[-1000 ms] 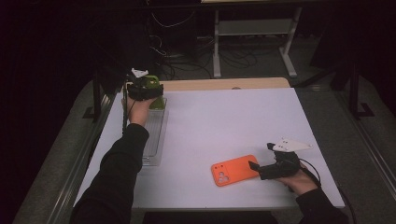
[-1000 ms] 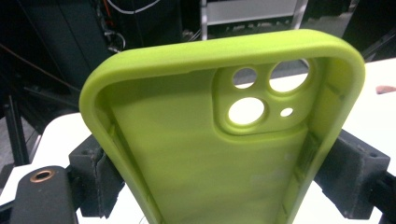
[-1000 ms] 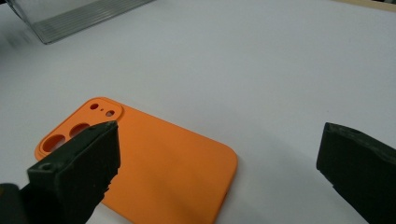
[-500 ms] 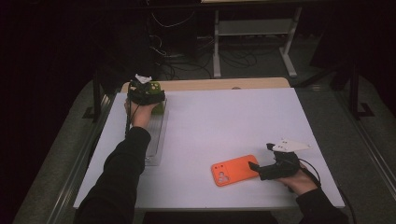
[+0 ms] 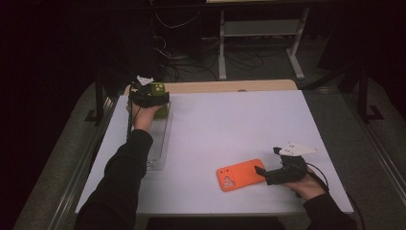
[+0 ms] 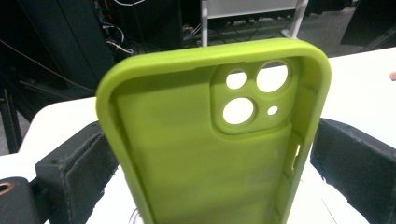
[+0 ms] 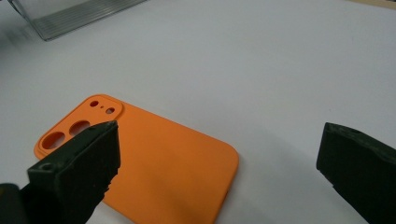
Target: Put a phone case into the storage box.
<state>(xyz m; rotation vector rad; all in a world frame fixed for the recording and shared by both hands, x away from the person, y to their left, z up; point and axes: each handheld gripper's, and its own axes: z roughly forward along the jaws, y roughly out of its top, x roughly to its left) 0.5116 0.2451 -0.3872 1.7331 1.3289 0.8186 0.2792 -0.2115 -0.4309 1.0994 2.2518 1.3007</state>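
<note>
One white tabletop [image 5: 230, 129] carries the work, with one clear plastic tray [image 5: 158, 143] lying along its left side. There are two phone cases and two tongs.

The green phone case [image 6: 210, 154] is lime-coloured, soft-looking, with rounded corners and a raised camera block pierced by three round holes and one tiny one. It stands upright with its hollow inner side facing the left gripper view's camera, held up over the far end of the tray at the far-left corner of the tabletop. The left tongs [image 5: 149, 98] are closed against its two long edges, one black jaw pressing each side.

The orange phone case [image 5: 241, 175] lies flat on the tabletop near the front edge, right of centre, back side up, with two larger camera holes and smaller ones at its left end. The right tongs [image 5: 261, 171] are spread wide and hold nothing; in the right gripper view one jaw hangs over the case, the other over bare tabletop beside it.
</note>
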